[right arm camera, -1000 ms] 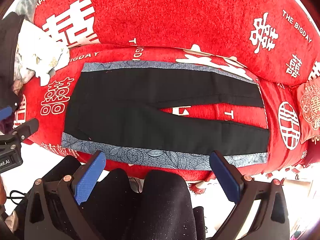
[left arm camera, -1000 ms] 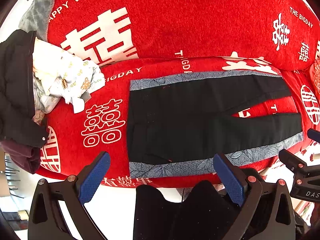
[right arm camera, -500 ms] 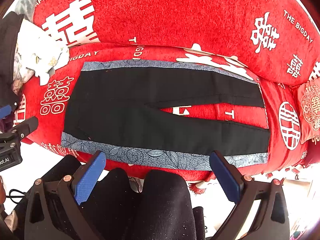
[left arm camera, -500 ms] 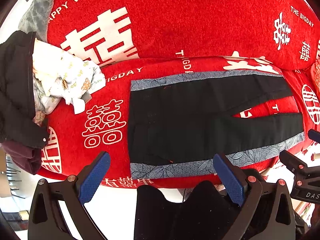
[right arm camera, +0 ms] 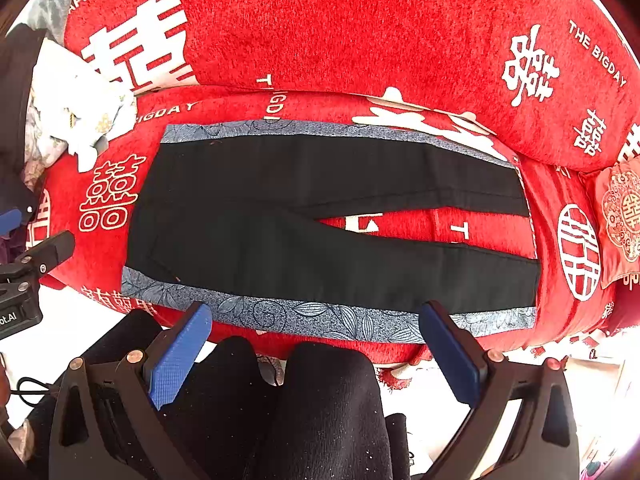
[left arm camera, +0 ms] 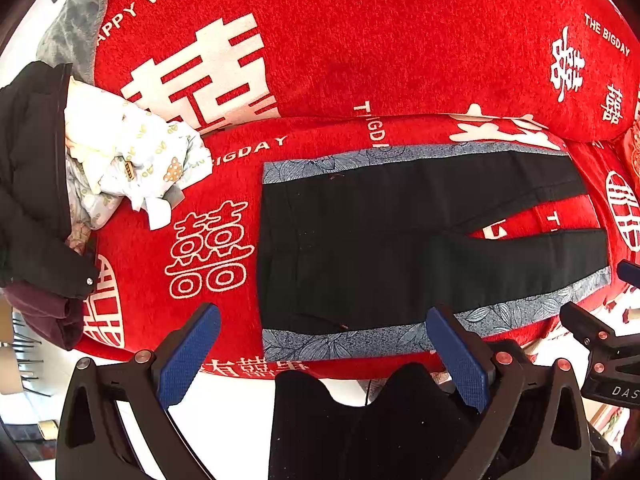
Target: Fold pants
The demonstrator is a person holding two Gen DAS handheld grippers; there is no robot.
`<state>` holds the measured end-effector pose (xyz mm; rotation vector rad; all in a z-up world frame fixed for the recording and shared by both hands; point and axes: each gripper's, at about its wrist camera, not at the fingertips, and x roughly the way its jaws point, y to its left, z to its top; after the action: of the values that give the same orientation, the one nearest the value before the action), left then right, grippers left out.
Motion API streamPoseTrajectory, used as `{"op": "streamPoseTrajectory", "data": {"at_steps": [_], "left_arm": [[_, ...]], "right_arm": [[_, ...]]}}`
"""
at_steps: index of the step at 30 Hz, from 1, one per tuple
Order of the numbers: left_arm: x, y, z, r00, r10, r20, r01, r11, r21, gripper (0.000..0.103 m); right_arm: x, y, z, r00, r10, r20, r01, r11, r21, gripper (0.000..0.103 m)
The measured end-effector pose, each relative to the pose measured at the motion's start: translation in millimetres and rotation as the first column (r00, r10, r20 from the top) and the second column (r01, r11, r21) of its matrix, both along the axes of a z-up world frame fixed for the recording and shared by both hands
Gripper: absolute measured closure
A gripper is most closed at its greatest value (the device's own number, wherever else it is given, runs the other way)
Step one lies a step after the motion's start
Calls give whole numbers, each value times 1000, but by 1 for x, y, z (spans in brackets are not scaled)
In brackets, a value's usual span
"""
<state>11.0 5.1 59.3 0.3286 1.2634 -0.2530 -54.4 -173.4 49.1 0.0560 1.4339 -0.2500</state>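
Black pants (left arm camera: 360, 248) (right arm camera: 280, 220) with blue-grey patterned side stripes lie flat on the red sofa seat, waistband to the left, both legs spread apart to the right. My left gripper (left arm camera: 322, 354) is open, held off the seat's front edge near the waistband end. My right gripper (right arm camera: 316, 344) is open too, in front of the near leg's patterned stripe. Neither touches the pants. The right gripper's body (left arm camera: 600, 348) shows at the left view's right edge; the left gripper's body (right arm camera: 24, 276) shows at the right view's left edge.
A pile of white printed clothes (left arm camera: 132, 160) and a dark jacket (left arm camera: 28, 184) sit at the sofa's left end. The red backrest (left arm camera: 360, 40) rises behind the pants. A red embroidered cushion (right arm camera: 620, 216) lies at the right. A person's dark-clad legs (right arm camera: 304, 408) are below the grippers.
Both views have crept very slightly; the pants sit a touch lower in the left wrist view. Both grippers stay open and nothing has been picked up.
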Motion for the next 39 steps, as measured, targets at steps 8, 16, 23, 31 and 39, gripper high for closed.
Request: {"op": "streamPoseTrajectory", "data": {"at_steps": [8,16,23,31,39], "left_arm": [[5,3,-2,1000,4,1,-4,1000,9,0],[6,5,-11,999,6,-32,-6,1000,14,0],[6,21,-43,992,58,-111,-61,998,-22,0],[2,79,-126,922,261,-285,-312,939,-147,0],[-23,139,-234,815,429,-389,-542,801,-253,0]], "right_arm": [[5,-6,-5,1000,-13,-6,13,1000,15,0],[5,-11,-11,999,-41,-18,42,998,40,0],[0,-28,-31,993,-108,-44,114,982,153,0],[-8,-44,-107,970,-214,-117,244,836,491,0],[-37,-59,-213,947,-241,-214,321,635,703,6]]}}
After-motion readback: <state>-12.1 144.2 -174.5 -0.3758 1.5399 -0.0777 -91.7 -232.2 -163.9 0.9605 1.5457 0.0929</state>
